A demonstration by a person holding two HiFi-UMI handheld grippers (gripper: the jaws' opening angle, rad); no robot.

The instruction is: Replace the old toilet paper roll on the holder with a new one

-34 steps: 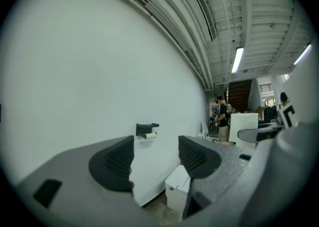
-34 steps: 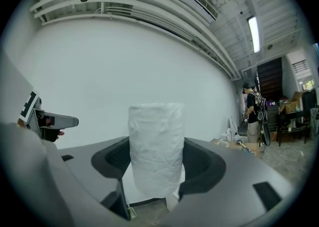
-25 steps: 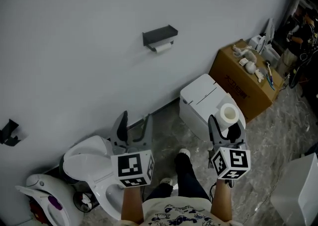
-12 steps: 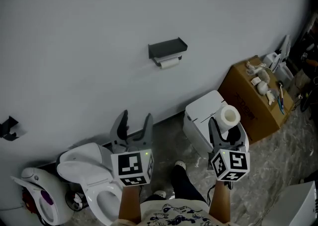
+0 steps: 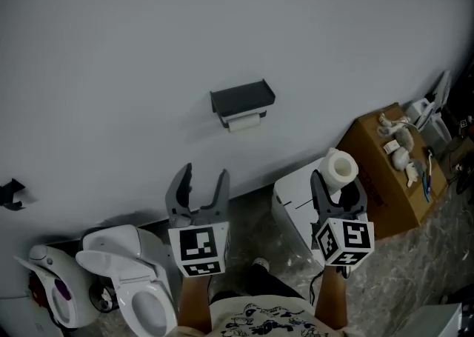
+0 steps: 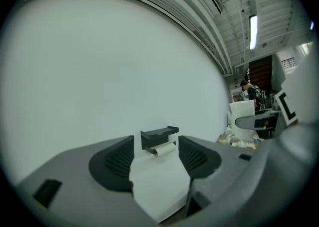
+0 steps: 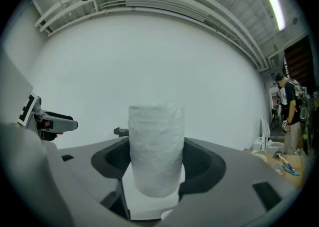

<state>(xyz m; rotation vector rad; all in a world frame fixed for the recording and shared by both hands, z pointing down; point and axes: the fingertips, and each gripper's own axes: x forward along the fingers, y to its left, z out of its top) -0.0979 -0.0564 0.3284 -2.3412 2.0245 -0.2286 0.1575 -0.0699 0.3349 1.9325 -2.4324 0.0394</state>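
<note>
A dark holder hangs on the white wall with a thin old roll under its shelf; the left gripper view shows the holder and old roll straight ahead, between the jaws but far off. My left gripper is open and holds nothing, below the holder. My right gripper is shut on a new white toilet paper roll, held upright right of the holder. In the right gripper view the new roll fills the space between the jaws of that gripper.
A white toilet stands at lower left by a white and purple appliance. A white box-like unit sits by the right gripper. A cardboard box carries small items. A person stands far right in the gripper views.
The view has shifted so the holder sits lower and nearer the middle. Both grippers have risen toward the wall; the right one still holds the new roll.
</note>
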